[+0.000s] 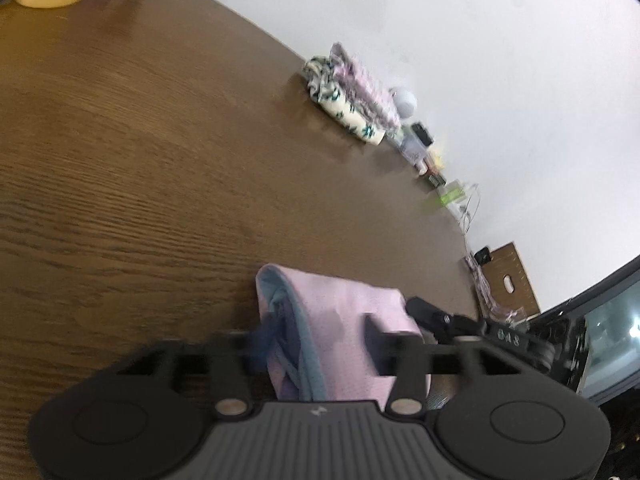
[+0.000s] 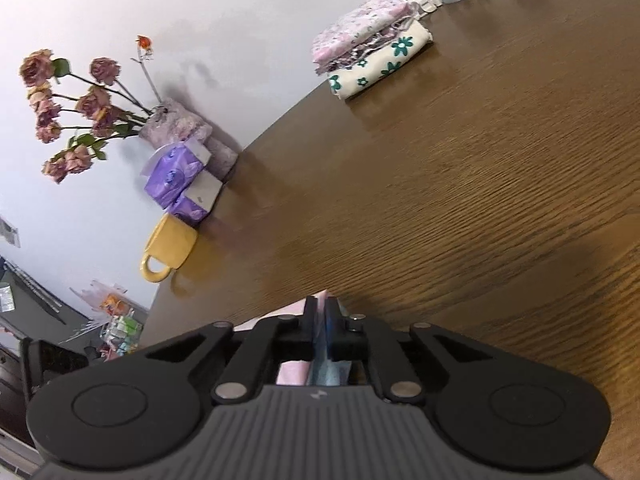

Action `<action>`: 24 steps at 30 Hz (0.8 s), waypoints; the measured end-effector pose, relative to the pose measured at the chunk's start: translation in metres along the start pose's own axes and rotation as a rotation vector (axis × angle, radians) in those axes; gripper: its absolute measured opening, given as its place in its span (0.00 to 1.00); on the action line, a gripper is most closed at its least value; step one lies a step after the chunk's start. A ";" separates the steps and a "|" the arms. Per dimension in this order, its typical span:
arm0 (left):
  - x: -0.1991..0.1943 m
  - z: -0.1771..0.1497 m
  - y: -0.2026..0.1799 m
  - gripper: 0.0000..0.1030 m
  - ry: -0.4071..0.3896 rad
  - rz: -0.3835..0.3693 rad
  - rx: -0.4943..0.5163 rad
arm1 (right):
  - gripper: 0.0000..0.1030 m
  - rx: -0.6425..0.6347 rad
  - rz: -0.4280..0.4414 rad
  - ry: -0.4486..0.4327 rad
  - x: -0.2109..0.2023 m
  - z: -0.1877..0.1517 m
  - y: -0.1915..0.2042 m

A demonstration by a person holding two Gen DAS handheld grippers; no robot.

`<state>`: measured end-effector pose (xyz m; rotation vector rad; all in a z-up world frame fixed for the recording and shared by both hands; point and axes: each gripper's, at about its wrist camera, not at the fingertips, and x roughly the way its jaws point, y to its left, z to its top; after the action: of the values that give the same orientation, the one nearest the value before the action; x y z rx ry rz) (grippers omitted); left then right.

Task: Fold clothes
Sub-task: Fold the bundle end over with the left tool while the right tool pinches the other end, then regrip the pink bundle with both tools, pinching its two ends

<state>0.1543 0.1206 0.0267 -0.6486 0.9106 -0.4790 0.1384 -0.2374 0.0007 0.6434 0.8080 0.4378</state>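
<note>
Folded clothes (image 2: 370, 46) lie on the table (image 2: 460, 184) against the wall (image 2: 224, 20).

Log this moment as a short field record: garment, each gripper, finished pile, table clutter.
garment: pink garment with blue trim, lying between the left gripper's fingers
left gripper: open, fingers either side of the garment
right gripper: shut on the pink garment
finished pile: folded clothes stacked at the wooden table's far edge
clutter: yellow mug, purple tissue packs, dried roses

We see bare table (image 2: 460, 184) ahead; folded stack (image 2: 372, 48), yellow mug (image 2: 170, 250) and tissue packs (image 2: 180, 180) crowd its wall edge
</note>
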 end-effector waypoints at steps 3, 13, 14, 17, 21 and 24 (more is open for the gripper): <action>-0.003 -0.004 0.000 0.51 0.004 -0.008 0.001 | 0.13 -0.050 -0.001 -0.002 -0.010 -0.008 0.009; -0.005 -0.013 0.007 0.32 0.004 0.009 -0.034 | 0.02 -0.105 -0.033 0.016 -0.016 -0.019 0.017; -0.006 -0.014 0.007 0.53 0.002 0.009 -0.036 | 0.02 -0.100 -0.030 0.014 -0.018 -0.020 0.016; -0.013 -0.019 0.003 0.56 -0.006 -0.008 -0.024 | 0.08 -0.113 -0.004 0.016 -0.023 -0.024 0.020; -0.007 -0.025 -0.002 0.08 0.018 0.025 0.011 | 0.05 -0.122 -0.037 0.021 -0.022 -0.028 0.021; -0.007 -0.029 -0.006 0.06 0.014 0.039 0.032 | 0.03 -0.110 -0.049 0.022 -0.022 -0.030 0.018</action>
<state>0.1252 0.1122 0.0216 -0.5975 0.9257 -0.4629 0.0997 -0.2264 0.0090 0.5161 0.8129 0.4418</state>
